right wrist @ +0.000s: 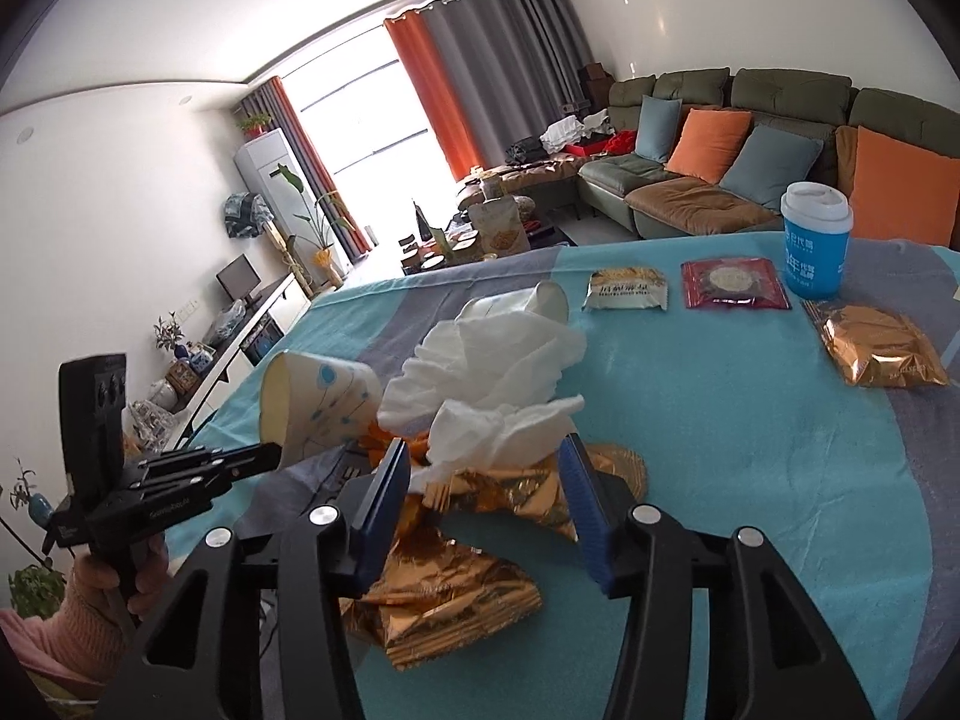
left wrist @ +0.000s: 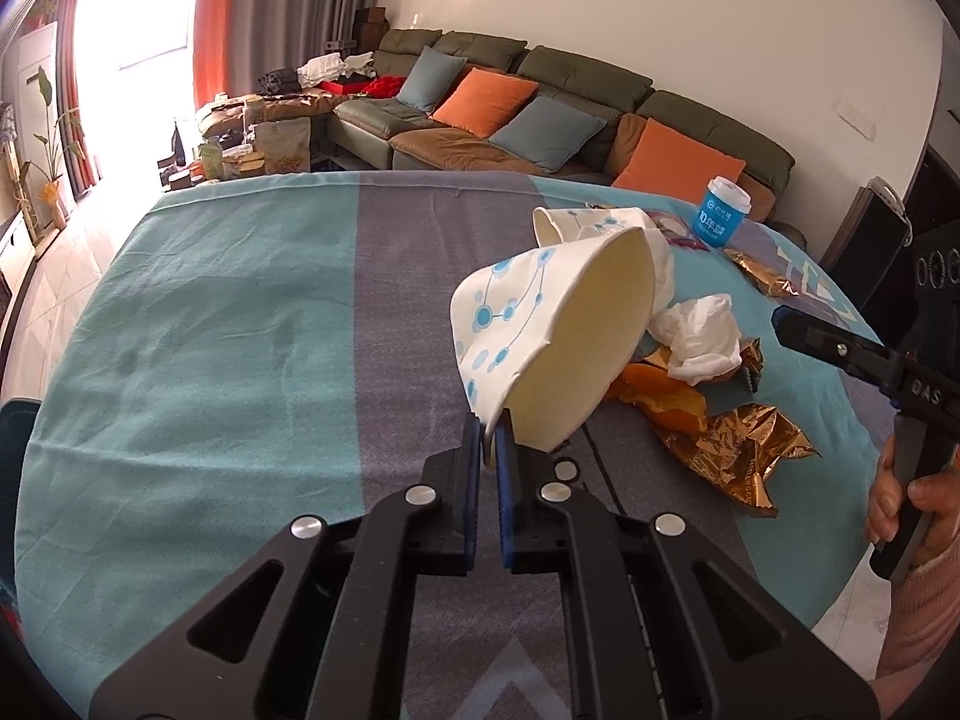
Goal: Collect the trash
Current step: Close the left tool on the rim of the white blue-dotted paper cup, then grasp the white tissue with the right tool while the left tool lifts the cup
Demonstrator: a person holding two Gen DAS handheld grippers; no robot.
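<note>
My left gripper [left wrist: 491, 429] is shut on the rim of a white paper cup with blue dots [left wrist: 540, 342], held tilted above the table; the cup also shows in the right wrist view [right wrist: 318, 405]. A second white cup [left wrist: 576, 225] lies on its side behind it. A crumpled white tissue [right wrist: 486, 384] rests on orange peel [left wrist: 666, 396] and crumpled gold foil wrappers [right wrist: 444, 588]. My right gripper [right wrist: 486, 468] is open, its fingers on either side of the tissue's lower edge, above the gold wrappers.
A blue cup with a white lid [right wrist: 816, 240] stands at the table's far side, with a white snack packet [right wrist: 627, 291], a red packet [right wrist: 732, 285] and a gold packet [right wrist: 879, 348] nearby. The table carries a teal and grey cloth [left wrist: 240, 312]. A sofa [left wrist: 540, 114] stands behind.
</note>
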